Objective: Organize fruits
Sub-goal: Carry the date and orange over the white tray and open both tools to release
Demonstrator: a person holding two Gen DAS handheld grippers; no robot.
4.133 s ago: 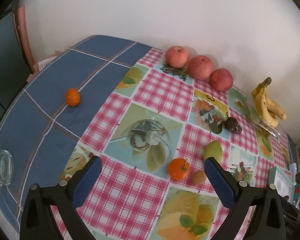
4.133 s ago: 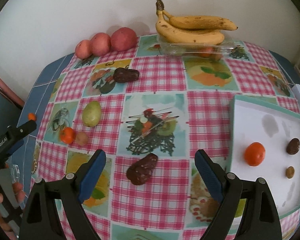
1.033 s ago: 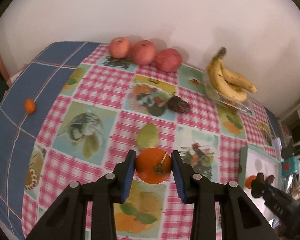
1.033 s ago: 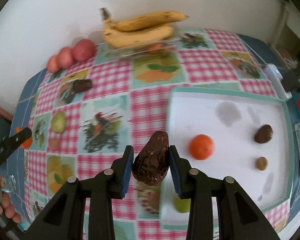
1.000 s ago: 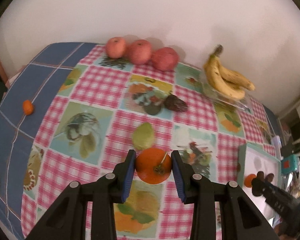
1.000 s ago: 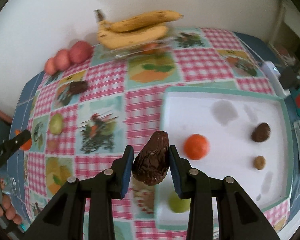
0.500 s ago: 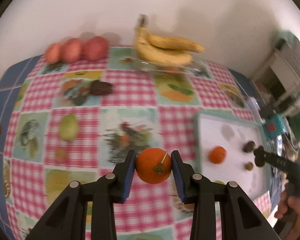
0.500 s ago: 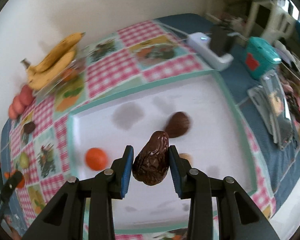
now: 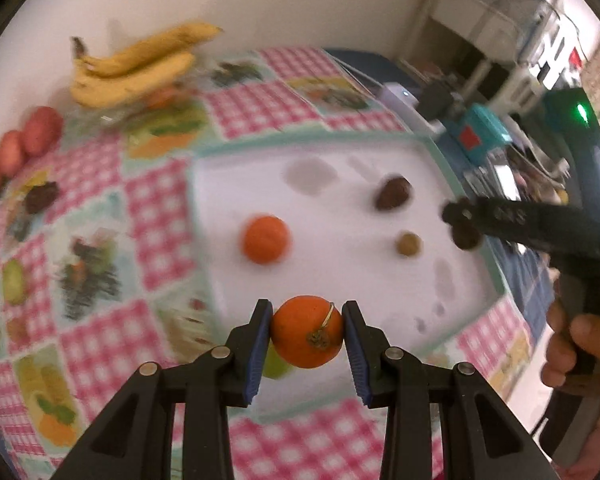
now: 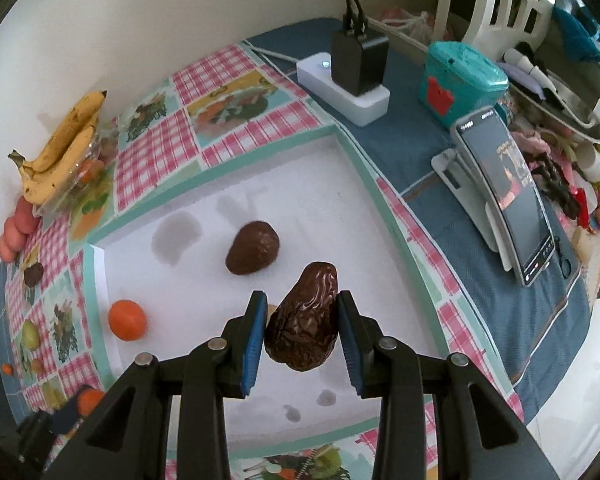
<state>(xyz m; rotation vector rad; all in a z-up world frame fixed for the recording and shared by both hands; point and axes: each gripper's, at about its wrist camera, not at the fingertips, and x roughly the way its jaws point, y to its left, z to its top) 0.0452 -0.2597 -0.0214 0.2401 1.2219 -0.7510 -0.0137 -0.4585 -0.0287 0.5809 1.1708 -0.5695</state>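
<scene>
The left gripper [image 9: 306,334] has its fingers [image 9: 258,344] clamped on an orange [image 9: 307,331], held above the near edge of a white tray [image 9: 340,280] with a teal rim. A green fruit [image 9: 276,364] shows partly behind the left finger; whether it lies in the tray cannot be told. The right gripper [image 10: 302,334] has its fingers [image 10: 254,340] clamped on a wrinkled dark brown avocado [image 10: 305,318], narrow end pointing away, held over the white tray [image 10: 204,188].

In the tray lie a second orange [image 9: 265,239] toward the left, a smooth dark brown fruit [image 10: 253,253] farther back, and a small brownish fruit [image 9: 409,244] to the right of the orange. In the left wrist view the right gripper reaches in from the right with the dark avocado at its tip, and a hand [image 9: 572,352] grips its handle.

The counter [image 9: 260,104] is covered with a pink checked cloth with fruit pictures. On it, far left by the wall, bananas [image 9: 136,64] rest on a clear container, with red apples [image 9: 20,144] left of them. Another dark fruit [image 9: 40,196] and a green pear-like fruit [image 9: 14,282] lie on the cloth left of the tray.

Right of the tray, on blue cloth, are a white power strip [image 10: 344,80] with a black charger [image 10: 358,60], a teal box [image 10: 460,80], and a phone [image 10: 508,196] on a stand.
</scene>
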